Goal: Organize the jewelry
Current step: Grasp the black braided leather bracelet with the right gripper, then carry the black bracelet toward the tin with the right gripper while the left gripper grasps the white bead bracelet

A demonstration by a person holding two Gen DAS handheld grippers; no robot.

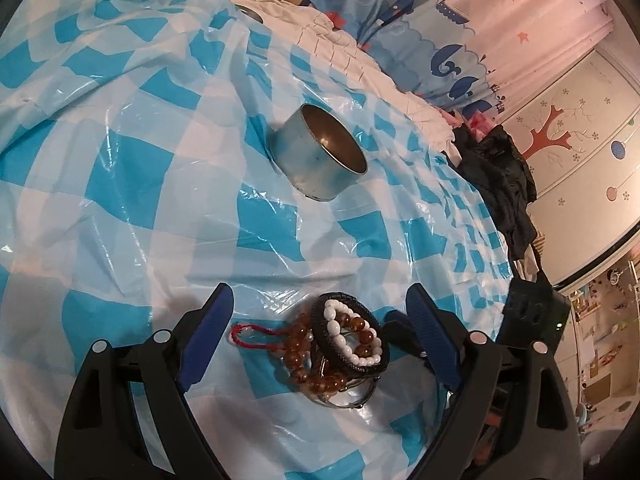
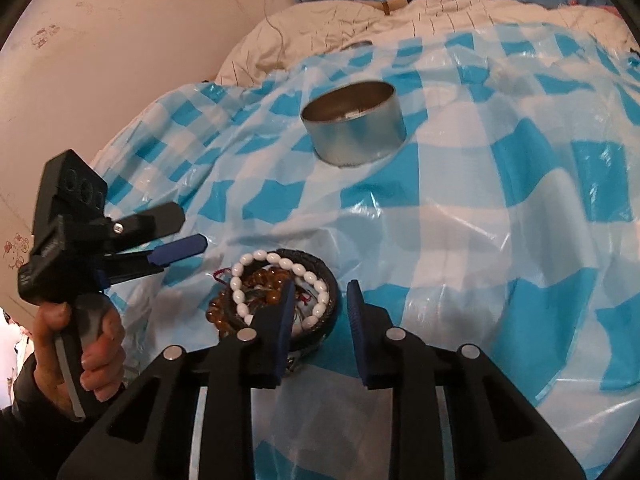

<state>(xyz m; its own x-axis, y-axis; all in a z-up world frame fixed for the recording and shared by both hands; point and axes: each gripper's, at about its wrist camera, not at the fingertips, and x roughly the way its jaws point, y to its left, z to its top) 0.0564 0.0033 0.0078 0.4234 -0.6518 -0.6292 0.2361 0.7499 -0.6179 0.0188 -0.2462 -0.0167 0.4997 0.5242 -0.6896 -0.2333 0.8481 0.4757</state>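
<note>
A pile of bracelets lies on the blue-and-white checked plastic sheet [image 1: 120,208]: a white bead bracelet [image 1: 347,336], a black woven band [image 1: 320,330], amber bead strands [image 1: 298,354], a red cord loop [image 1: 250,336] and a metal bangle [image 1: 352,400]. My left gripper [image 1: 320,304] is open and the pile sits between its fingers. In the right wrist view the pile [image 2: 276,288] sits just left of my right gripper [image 2: 320,292], which is open; its left finger [image 2: 280,320] overlaps the pile. A round metal tin [image 1: 320,152] stands open farther back, and also shows in the right wrist view [image 2: 356,120].
The sheet covers a bed with a quilted cream blanket [image 1: 332,48]. Dark clothing [image 1: 500,168] lies at the bed's right edge. The left gripper and the hand holding it [image 2: 92,264] appear left in the right wrist view. A second tin rim [image 2: 356,45] peeks out at the back.
</note>
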